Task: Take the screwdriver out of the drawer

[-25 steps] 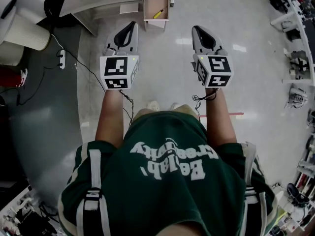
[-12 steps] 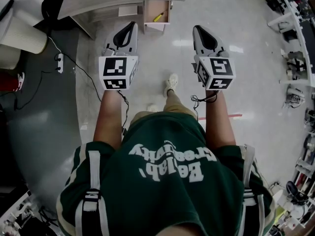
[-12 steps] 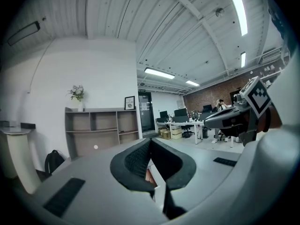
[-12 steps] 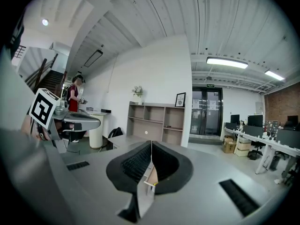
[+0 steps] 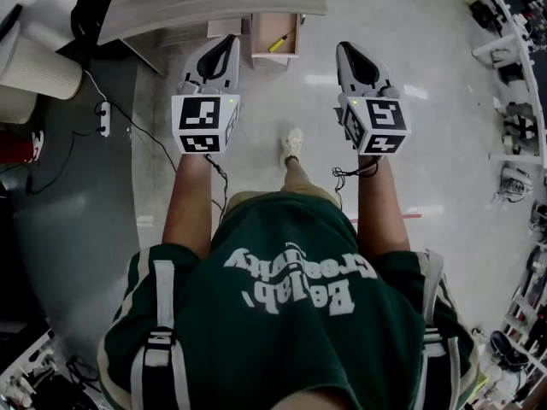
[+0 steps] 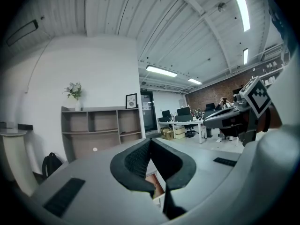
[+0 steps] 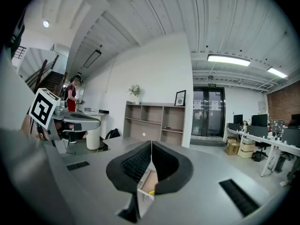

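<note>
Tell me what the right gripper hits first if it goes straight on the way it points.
Nothing near: the right gripper, fingers shut, aims above the open drawer holding the yellow screwdriver. Farther on, the line seems to meet the shelf unit against the wall, though depth is hard to judge.

The screwdriver (image 5: 277, 43), a small tool with a yellow handle, lies slantwise on the pale wooden bottom of the open drawer (image 5: 263, 31), which stands pulled out from under the grey desk (image 5: 214, 2) at the upper centre of the head view.
</note>
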Tool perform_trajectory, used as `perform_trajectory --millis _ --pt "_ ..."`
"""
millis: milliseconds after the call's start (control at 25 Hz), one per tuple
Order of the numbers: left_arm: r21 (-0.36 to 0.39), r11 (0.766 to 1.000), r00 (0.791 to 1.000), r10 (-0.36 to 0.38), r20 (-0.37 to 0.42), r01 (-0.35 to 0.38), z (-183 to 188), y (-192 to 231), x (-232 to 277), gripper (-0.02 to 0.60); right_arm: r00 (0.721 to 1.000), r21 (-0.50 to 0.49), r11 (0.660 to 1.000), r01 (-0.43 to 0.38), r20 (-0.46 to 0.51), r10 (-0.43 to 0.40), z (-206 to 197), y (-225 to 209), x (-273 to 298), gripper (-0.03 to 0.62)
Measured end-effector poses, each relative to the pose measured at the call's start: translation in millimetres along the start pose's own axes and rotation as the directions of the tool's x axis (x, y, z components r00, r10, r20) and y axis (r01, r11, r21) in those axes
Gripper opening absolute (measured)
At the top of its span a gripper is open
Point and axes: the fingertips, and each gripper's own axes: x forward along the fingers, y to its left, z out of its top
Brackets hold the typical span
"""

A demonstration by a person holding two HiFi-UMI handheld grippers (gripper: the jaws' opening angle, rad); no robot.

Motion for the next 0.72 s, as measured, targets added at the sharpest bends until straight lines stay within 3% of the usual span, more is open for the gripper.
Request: perform_trajectory --millis 720 --pt "0.009 0.998 0.997 0.058 -0.046 -0.058 6.2 44.2 240.4 0.018 0.987 -0.039 0.986 -0.159 0.018 0.16 21.1 -131.5 221.3 0.034"
